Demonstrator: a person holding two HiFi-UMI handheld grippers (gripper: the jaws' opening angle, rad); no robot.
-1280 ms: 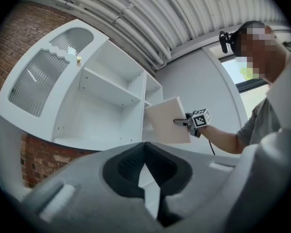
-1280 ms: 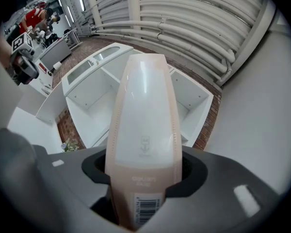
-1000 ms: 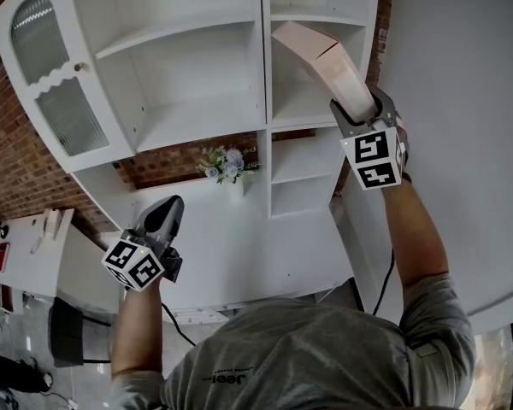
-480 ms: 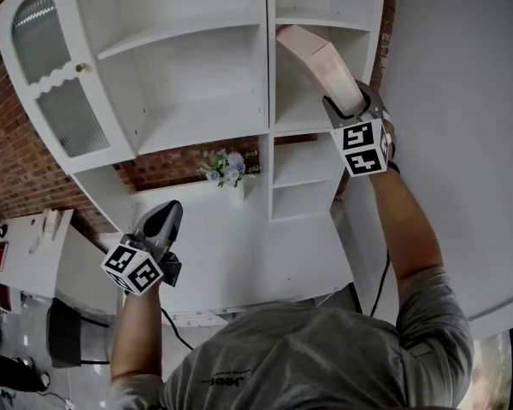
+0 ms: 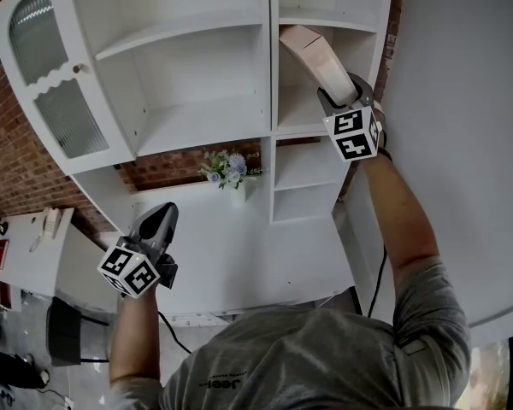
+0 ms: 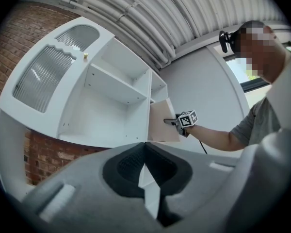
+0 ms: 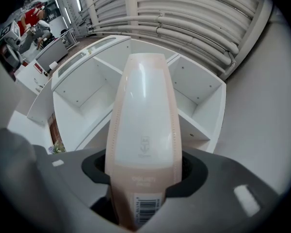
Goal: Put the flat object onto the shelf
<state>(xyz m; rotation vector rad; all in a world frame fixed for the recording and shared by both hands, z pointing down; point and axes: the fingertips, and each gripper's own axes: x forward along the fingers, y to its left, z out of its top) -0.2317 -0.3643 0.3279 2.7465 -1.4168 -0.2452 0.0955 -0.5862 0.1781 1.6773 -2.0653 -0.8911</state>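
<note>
Right gripper (image 5: 340, 94) clamped on the near end of the flat pack (image 5: 315, 54), long axis running straight ahead from the jaws into the shelf (image 5: 297, 114) mouth; left gripper (image 5: 165, 216) closed, empty, well apart.

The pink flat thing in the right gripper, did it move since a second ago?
Yes. In the head view the flat object, clamped in the right gripper, has gone up and leftward, deeper into the right-hand compartment of the white shelf unit.
</note>
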